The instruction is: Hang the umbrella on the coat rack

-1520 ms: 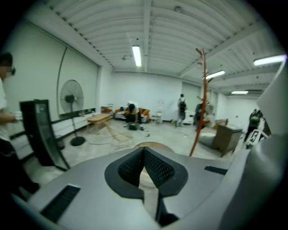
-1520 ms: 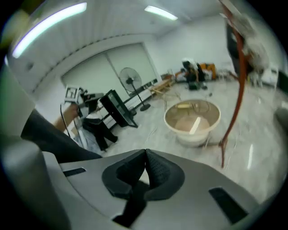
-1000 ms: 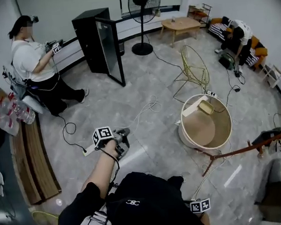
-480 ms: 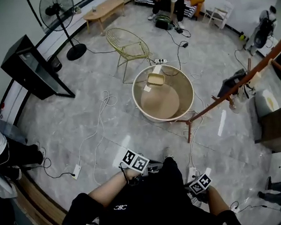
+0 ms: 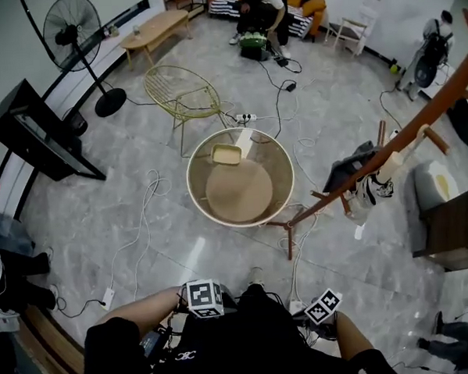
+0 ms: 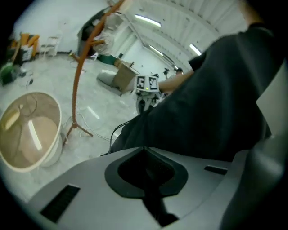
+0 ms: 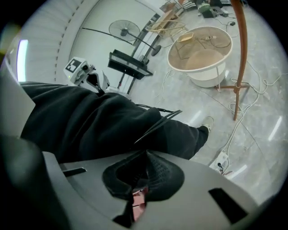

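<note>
Both jaw pairs are closed, the left gripper (image 6: 145,157) empty, the right gripper (image 7: 145,157) showing a pinkish sliver (image 7: 137,201) low in its gap, and the umbrella itself cannot be made out, so keep that grip firm and approach the coat rack (image 5: 433,106) steadily, clear of its dark bag (image 5: 349,172).

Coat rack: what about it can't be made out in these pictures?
Head view: the top of the coat rack runs off the right edge.
Right gripper view: the upper edge cuts off its top.
Head view: the dark bundle hanging on it is too small to identify.
</note>
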Action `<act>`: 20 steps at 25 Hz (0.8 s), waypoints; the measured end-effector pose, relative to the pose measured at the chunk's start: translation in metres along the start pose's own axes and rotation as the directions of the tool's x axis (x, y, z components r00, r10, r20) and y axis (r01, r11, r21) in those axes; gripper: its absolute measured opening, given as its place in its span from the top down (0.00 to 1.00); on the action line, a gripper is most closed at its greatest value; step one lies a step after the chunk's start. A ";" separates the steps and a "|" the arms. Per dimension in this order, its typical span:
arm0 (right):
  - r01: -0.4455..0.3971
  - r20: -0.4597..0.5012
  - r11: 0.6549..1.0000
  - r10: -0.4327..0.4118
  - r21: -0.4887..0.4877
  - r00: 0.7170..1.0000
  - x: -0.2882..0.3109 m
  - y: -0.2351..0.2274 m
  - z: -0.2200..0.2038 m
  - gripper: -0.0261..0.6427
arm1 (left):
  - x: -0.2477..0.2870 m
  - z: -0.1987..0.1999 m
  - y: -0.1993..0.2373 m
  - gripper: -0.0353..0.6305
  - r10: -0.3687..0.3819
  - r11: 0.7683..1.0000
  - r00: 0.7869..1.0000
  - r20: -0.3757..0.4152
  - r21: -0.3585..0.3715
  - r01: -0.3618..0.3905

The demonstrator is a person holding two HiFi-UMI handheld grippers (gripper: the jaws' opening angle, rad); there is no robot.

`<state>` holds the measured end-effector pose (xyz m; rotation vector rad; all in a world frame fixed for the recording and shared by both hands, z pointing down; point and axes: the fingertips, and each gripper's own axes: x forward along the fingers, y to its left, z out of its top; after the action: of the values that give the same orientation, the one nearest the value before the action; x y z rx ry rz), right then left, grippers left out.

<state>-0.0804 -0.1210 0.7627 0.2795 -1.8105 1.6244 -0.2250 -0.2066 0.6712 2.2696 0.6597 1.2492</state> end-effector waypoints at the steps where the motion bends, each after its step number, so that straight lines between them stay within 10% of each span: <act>1: -0.024 -0.023 1.000 0.023 -0.010 0.999 -0.009 -0.007 0.002 0.94 | 0.005 0.007 -0.004 0.92 0.016 0.996 0.999 -0.038 0.088 -0.013; 5: -0.066 -0.262 0.986 0.024 -0.155 0.965 -0.033 -0.041 0.007 0.94 | 0.031 0.034 -0.019 0.92 0.113 0.954 0.985 -0.132 0.291 -0.071; 10: -0.186 -0.560 0.893 -0.086 -0.410 0.824 -0.046 -0.048 0.034 0.94 | 0.034 0.020 -0.032 0.93 0.101 0.983 0.993 -0.066 -0.145 -0.109; 15: -0.212 -0.546 0.694 -0.303 -0.688 0.781 -0.074 -0.032 0.121 0.94 | 0.031 0.039 -0.050 0.93 0.138 0.849 0.978 0.156 -0.527 -0.036; 18: -0.181 -0.537 0.654 -0.398 -0.734 0.744 -0.005 -0.020 0.166 0.94 | 0.044 0.047 -0.063 0.93 0.195 0.813 0.942 0.273 -0.582 0.001; 20: -0.070 -0.536 0.702 -0.472 -0.709 0.699 0.055 -0.026 0.158 0.94 | 0.068 0.045 -0.078 0.93 0.235 0.821 0.925 0.300 -0.570 -0.024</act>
<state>-0.1600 -0.2599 0.8186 -0.4109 -1.5382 0.6144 -0.1683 -0.1121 0.6460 1.9731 -0.0161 0.8869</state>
